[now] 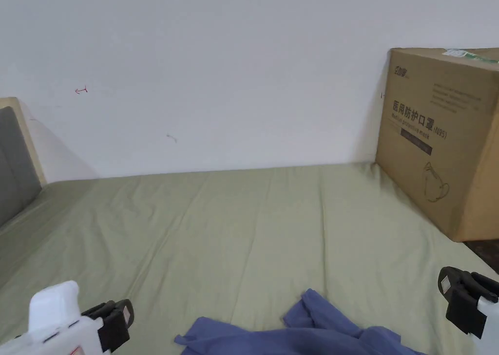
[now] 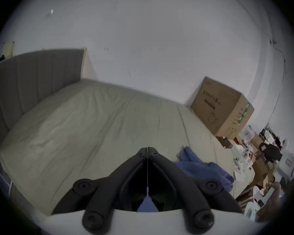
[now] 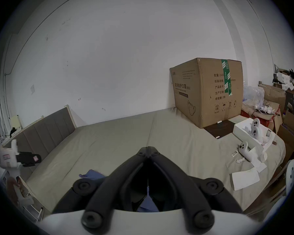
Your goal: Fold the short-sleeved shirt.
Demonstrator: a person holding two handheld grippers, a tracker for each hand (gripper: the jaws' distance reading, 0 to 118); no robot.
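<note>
From the head view, a blue short-sleeved shirt [image 1: 312, 334] lies crumpled at the near edge of a bed covered by an olive-green sheet [image 1: 234, 229]. The left gripper [image 1: 119, 319] sits at the near left, just left of the shirt, and the right gripper [image 1: 455, 297] at the near right, just right of it; both hang above the sheet. From this angle I cannot tell how their jaws stand. A large cardboard box [image 1: 438, 141] stands on the far right of the bed against a white wall [image 1: 219, 68], and a grey headboard [image 1: 12, 161] rises at the far left.

In the left gripper view, the left gripper [image 2: 147, 149] has its jaws closed tip to tip, with nothing pinched at the tips. The shirt [image 2: 202, 167] lies bunched on the sheet [image 2: 83, 128] to the right of the jaws, near the bed's near edge. A patch of blue shows low between the jaw arms, probably shirt fabric below, though the view is too dark there to be sure. The box [image 2: 222, 106] stands far right, the headboard [image 2: 32, 79] far left.

In the right gripper view, the right gripper [image 3: 147, 149] is likewise closed tip to tip with no cloth between the tips. A corner of the shirt [image 3: 92, 173] peeks out left of the jaw arms. The left gripper [image 3: 35, 158] hovers at the far left before the headboard [image 3: 46, 133]. The box [image 3: 207, 92] stands on the right, with white game-style controllers [image 3: 244, 149] and papers scattered on the sheet [image 3: 117, 137] near it.
</note>
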